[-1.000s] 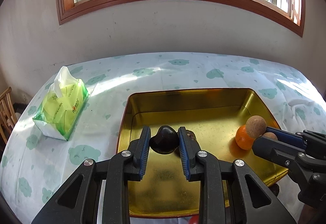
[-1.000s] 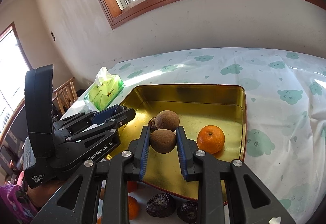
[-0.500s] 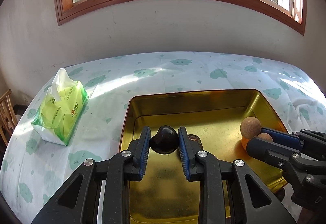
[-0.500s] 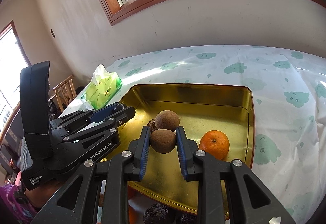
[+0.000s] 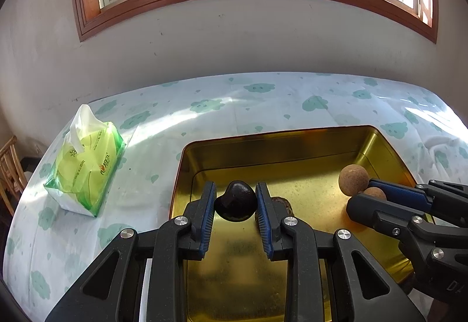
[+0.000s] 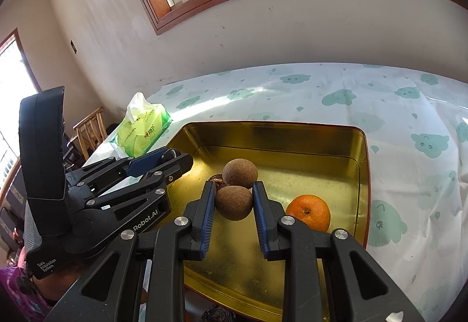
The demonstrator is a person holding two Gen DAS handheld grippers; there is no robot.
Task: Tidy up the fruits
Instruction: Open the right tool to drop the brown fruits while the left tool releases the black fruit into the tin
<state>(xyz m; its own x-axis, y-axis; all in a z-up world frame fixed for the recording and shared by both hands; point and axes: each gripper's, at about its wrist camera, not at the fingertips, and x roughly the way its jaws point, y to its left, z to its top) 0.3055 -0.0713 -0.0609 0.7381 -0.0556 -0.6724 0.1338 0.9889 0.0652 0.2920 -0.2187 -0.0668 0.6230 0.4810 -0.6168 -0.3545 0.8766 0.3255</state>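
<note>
My left gripper (image 5: 235,199) is shut on a dark, glossy fruit (image 5: 235,201) and holds it over the near left part of the gold tray (image 5: 272,140). My right gripper (image 6: 234,197) is shut on a brown round fruit (image 6: 234,203) above the tray (image 6: 361,175). A second brown fruit (image 6: 240,173) lies in the tray just beyond it, with a dark wrinkled fruit (image 6: 216,178) half hidden behind. An orange (image 6: 308,212) lies in the tray at the right. The right gripper (image 5: 362,196) also shows in the left wrist view.
A green tissue pack (image 5: 84,170) lies on the cloud-print tablecloth (image 5: 263,105) left of the tray. A dark wrinkled fruit (image 6: 218,314) lies on the table before the tray's near edge. A wooden chair (image 6: 89,132) stands past the table's left end.
Both grippers have moved forward over the tray with their fruits still held. The tray looks nearer and the loose fruits in front of it have slid mostly out of view.
</note>
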